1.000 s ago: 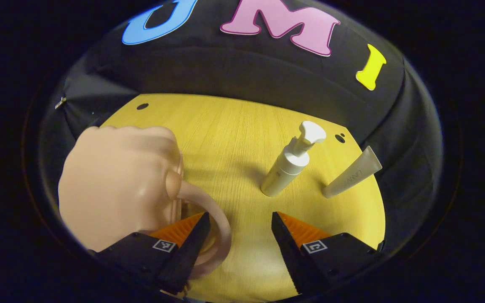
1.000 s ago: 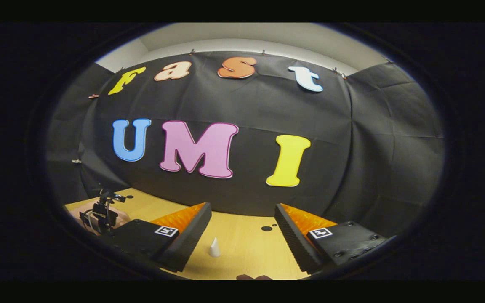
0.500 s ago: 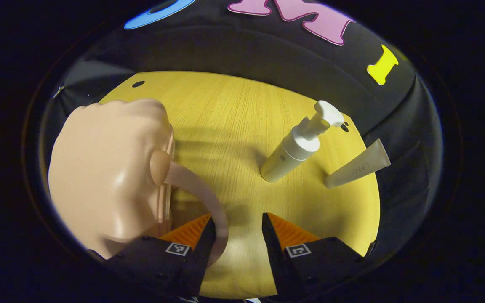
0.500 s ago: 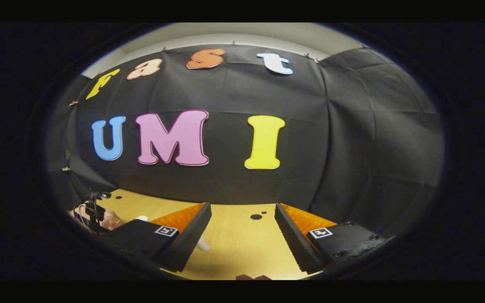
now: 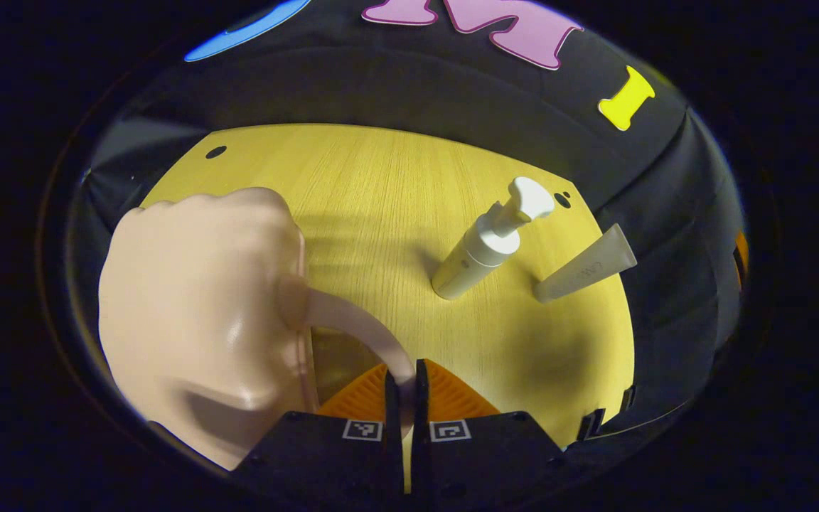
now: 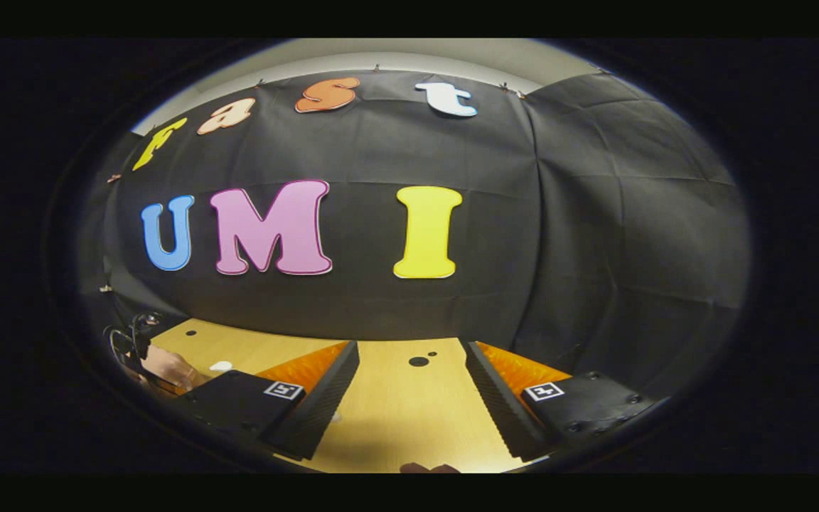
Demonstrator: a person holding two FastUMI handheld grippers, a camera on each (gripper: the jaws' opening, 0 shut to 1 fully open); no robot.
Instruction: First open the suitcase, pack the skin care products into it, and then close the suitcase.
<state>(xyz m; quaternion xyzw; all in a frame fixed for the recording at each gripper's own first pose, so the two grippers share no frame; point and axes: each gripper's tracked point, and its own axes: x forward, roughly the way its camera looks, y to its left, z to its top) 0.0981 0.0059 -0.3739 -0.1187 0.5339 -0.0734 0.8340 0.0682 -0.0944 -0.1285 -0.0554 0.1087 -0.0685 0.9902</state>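
The left hand-held gripper [image 5: 401, 380] is clamped on the handle [image 5: 352, 331] of the pink suitcase [image 5: 196, 313], which sits closed on the tabletop [image 5: 381, 185]. Opening seems the step in hand; next likely calls for lifting the lid by that handle. The pump bottle [image 5: 484, 249] and tube [image 5: 584, 264] stand nearby, unpacked. The right hand-held gripper [image 6: 409, 398] hangs wide, holding nothing.

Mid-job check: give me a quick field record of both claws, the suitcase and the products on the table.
left claw: shut on the suitcase handle
right claw: open, holding nothing, above the table
suitcase: pink, closed as far as visible, on the table's left
pump bottle: upright, free
tube: standing on its cap, right of the pump bottle, apart from it
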